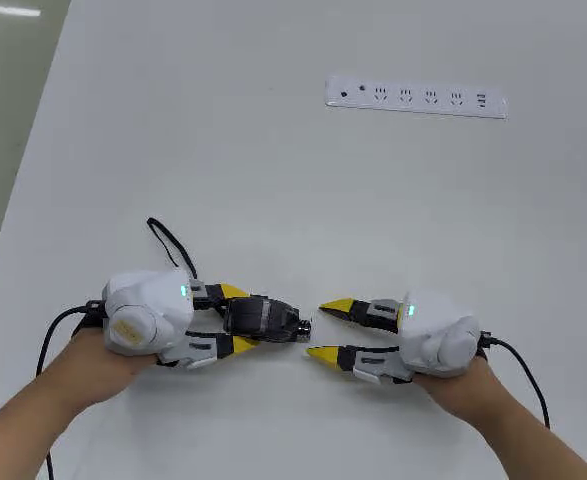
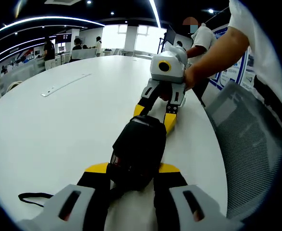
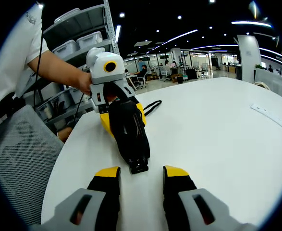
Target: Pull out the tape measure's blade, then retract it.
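In the head view, we see the left gripper (image 1: 241,318) low on the white table (image 1: 273,170), its yellow-tipped jaws clamped on the tape measure (image 1: 263,318). The case is black and dark grey and blocky, lying flat, with a small metallic end pointing at the right gripper (image 1: 318,328). That gripper's jaws stand apart, and the measure's end sits just at their mouth. A black strap (image 1: 171,243) curls on the table behind the left gripper, and a white power strip (image 1: 415,97) lies well apart at the far side.

In the left gripper view, we look along the left gripper (image 2: 133,168), whose jaws press the measure (image 2: 138,149) from both sides; its top is matte black and rounded. Just past it the right gripper (image 2: 155,116) faces us, jaws spread. The strap (image 2: 32,197) lies at the lower left.

In the right gripper view, the right gripper (image 3: 141,172) has its yellow tips parted, with the narrow end of the measure (image 3: 128,130) reaching the gap between them; we cannot tell whether it touches either. The case looks glossy black and widens toward the left gripper (image 3: 123,115) that grips it. The strap (image 3: 150,107) trails beside it.
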A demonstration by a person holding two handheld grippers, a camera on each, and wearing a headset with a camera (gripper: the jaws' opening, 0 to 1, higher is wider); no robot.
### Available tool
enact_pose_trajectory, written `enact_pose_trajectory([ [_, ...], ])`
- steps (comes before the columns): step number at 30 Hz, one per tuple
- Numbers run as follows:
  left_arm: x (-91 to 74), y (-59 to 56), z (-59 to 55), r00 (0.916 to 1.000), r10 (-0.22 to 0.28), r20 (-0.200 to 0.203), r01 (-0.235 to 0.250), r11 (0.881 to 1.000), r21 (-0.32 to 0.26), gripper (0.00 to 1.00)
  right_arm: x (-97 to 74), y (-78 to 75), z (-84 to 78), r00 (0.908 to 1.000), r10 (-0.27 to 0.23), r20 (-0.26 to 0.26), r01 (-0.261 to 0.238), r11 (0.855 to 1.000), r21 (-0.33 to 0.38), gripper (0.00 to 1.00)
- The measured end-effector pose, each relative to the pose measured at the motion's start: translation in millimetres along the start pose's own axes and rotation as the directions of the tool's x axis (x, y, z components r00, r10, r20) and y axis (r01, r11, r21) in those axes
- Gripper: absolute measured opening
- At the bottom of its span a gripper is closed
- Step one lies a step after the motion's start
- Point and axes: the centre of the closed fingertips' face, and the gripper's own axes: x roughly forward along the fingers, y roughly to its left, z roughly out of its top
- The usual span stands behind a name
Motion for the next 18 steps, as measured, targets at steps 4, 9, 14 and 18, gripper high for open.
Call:
enact_pose_trajectory([
  [4, 0.0, 0.0, -0.3, 1.0000, 0.001, -0.003, -0.001, 1.000, -0.001, 0.31, 3.3, 0.3, -0.4, 1.0000, 0.008, 0.001, -0.008, 1.000, -0.005, 0.33],
  [9, 0.3, 0.1, -0.4, 1.0000, 0.001, -0.003, -0.001, 1.000, -0.006, 0.31, 7.2, 1.1, 1.5, 0.9996, 0.020, 0.018, -0.020, 1.000, -0.004, 0.31],
  [14, 0.5, 0.1, -0.6, 1.0000, 0.002, -0.005, -0.002, 1.000, -0.009, 0.31, 8.0, 1.3, 1.2, 0.9995, 0.024, 0.020, -0.023, 0.999, -0.031, 0.29],
  [18, 0.7, 0.3, -1.0, 1.0000, 0.002, -0.006, -0.002, 1.000, -0.010, 0.31, 8.7, 4.0, 0.3, 0.9994, 0.028, 0.021, -0.027, 0.998, -0.056, 0.27],
])
